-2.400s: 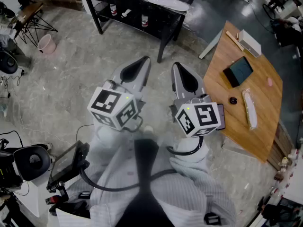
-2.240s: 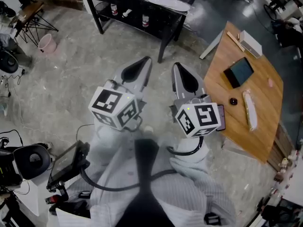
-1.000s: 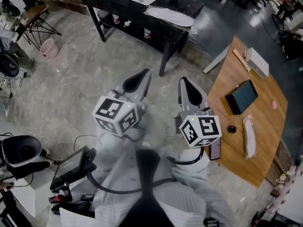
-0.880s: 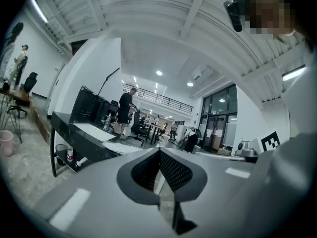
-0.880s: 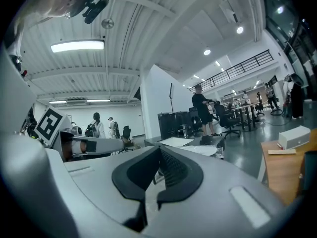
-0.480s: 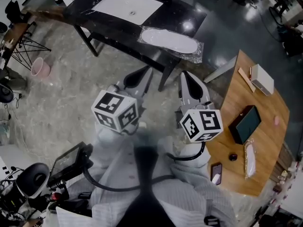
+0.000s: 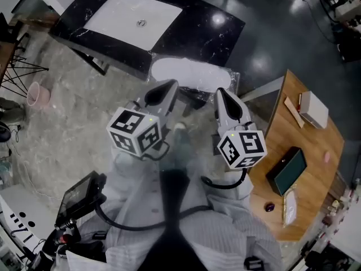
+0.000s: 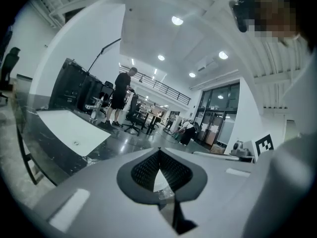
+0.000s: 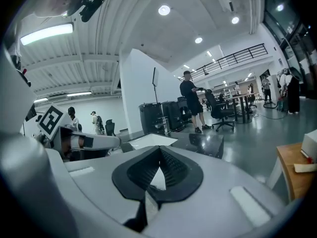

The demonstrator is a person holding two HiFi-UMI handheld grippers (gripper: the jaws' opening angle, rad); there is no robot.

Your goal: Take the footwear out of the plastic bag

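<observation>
A clear plastic bag (image 7: 189, 74) holding a long white piece of footwear lies on the near end of a black table (image 7: 197, 21), in the head view. My left gripper (image 7: 167, 85) is held up just short of the bag's near left edge, jaws shut and empty. My right gripper (image 7: 220, 92) hovers by the bag's near right end, also shut on nothing. In the left gripper view the left gripper (image 8: 158, 151) points level over the table, and in the right gripper view the right gripper (image 9: 159, 148) faces the room. Neither touches the bag.
A white sheet (image 7: 132, 17) covers the black table's middle. A wooden table (image 7: 307, 162) at the right carries a dark tablet (image 7: 286, 169), a box (image 7: 313, 109) and a bagged item (image 7: 289, 206). People (image 9: 190, 100) stand in the hall beyond. A pink bucket (image 7: 38, 93) sits on the floor left.
The view has swung forward: the black table and the bag have come down the picture to just beyond the gripper tips. Both grippers stay shut, side by side.
</observation>
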